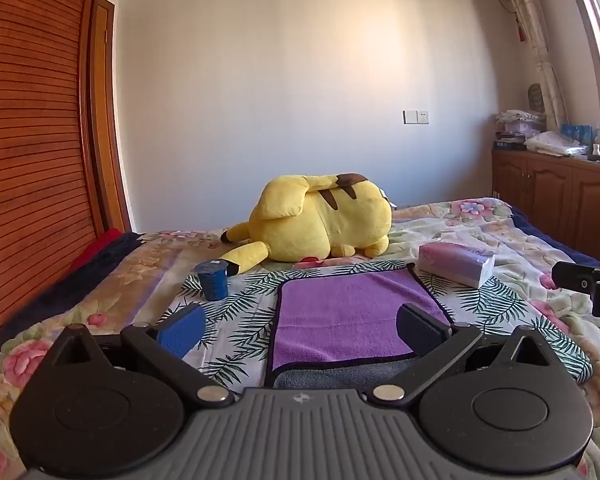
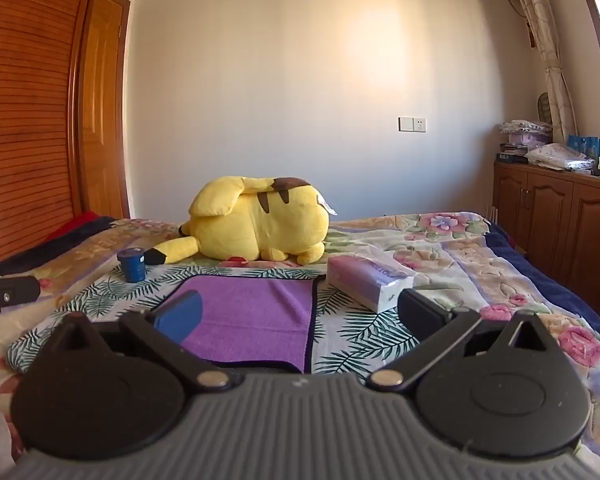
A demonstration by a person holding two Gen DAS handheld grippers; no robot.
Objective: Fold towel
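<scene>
A purple towel (image 1: 348, 312) with a dark border lies folded on a leaf-print cloth (image 1: 244, 300) on the bed; a grey layer shows under its near edge. It also shows in the right wrist view (image 2: 256, 316). My left gripper (image 1: 300, 328) is open and empty, above the towel's near left part. My right gripper (image 2: 300, 312) is open and empty, above the towel's near right edge. The right gripper's tip shows at the right edge of the left wrist view (image 1: 588, 284).
A yellow plush toy (image 1: 320, 220) lies behind the towel. A blue cup (image 1: 213, 280) stands to the towel's left, a tissue pack (image 1: 456, 262) to its right. A wooden wardrobe (image 1: 32, 140) is on the left, wooden cabinets (image 1: 560, 196) on the right.
</scene>
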